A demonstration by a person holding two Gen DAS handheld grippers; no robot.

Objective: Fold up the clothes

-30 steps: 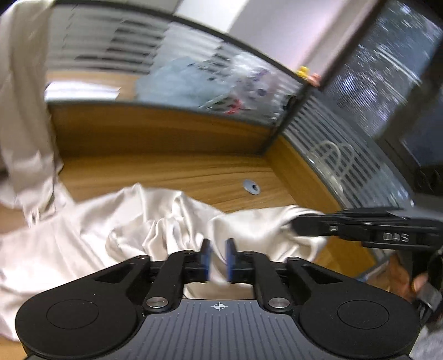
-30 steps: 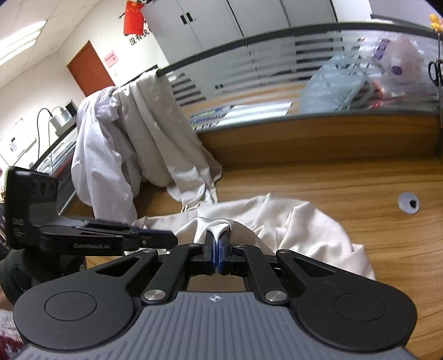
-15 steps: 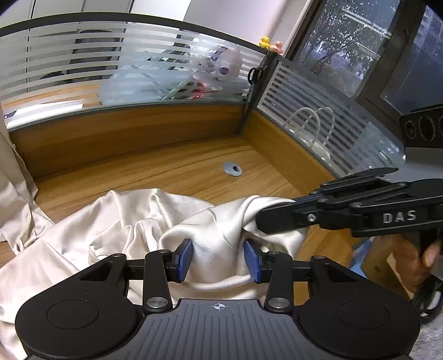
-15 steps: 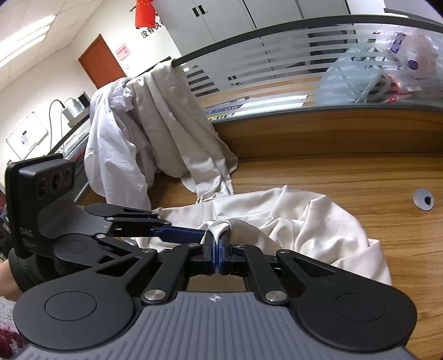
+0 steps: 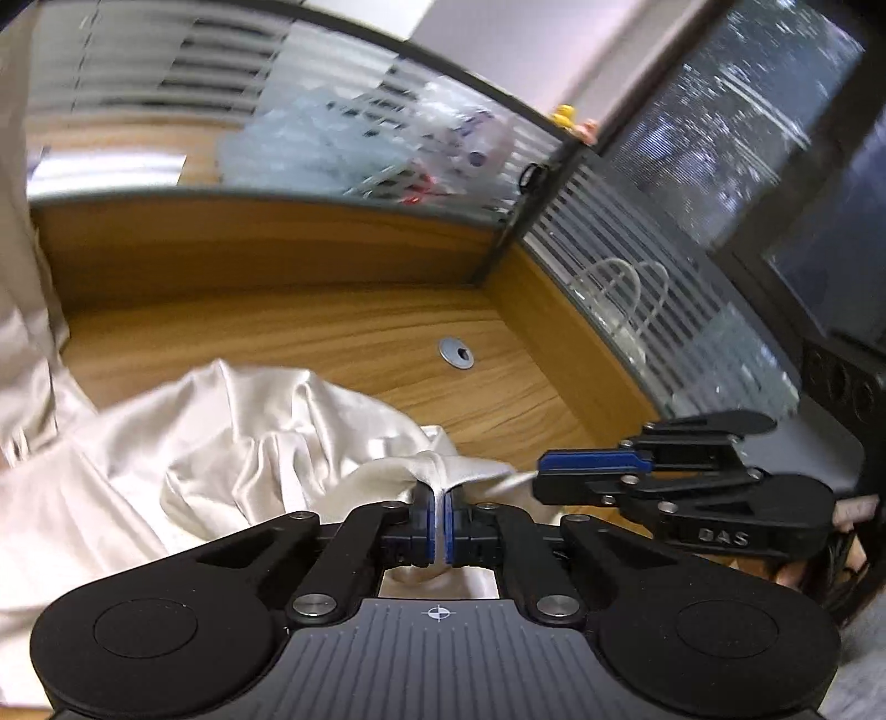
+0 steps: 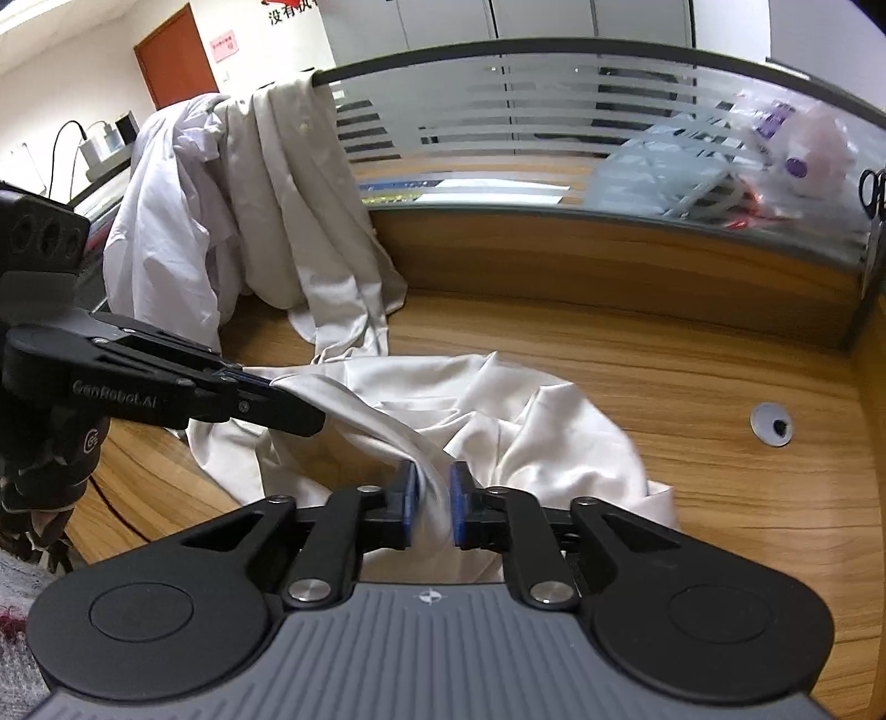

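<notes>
Left tongs (image 5: 440,523) pinching cream shirt (image 5: 221,443) fold, right tongs (image 6: 431,507) opening with fabric between, wooden desk (image 6: 720,498)

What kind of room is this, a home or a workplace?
Most likely an office. The wooden desk is enclosed by a striped frosted-glass partition like a cubicle, grey metal cabinets stand along the back wall, and the desktop has a round cable grommet.

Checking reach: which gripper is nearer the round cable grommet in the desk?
Right, by a little. The right gripper, jaws opening around the cream shirt, sits nearer the grommet; the left gripper, shut on the shirt, is further away.
</notes>
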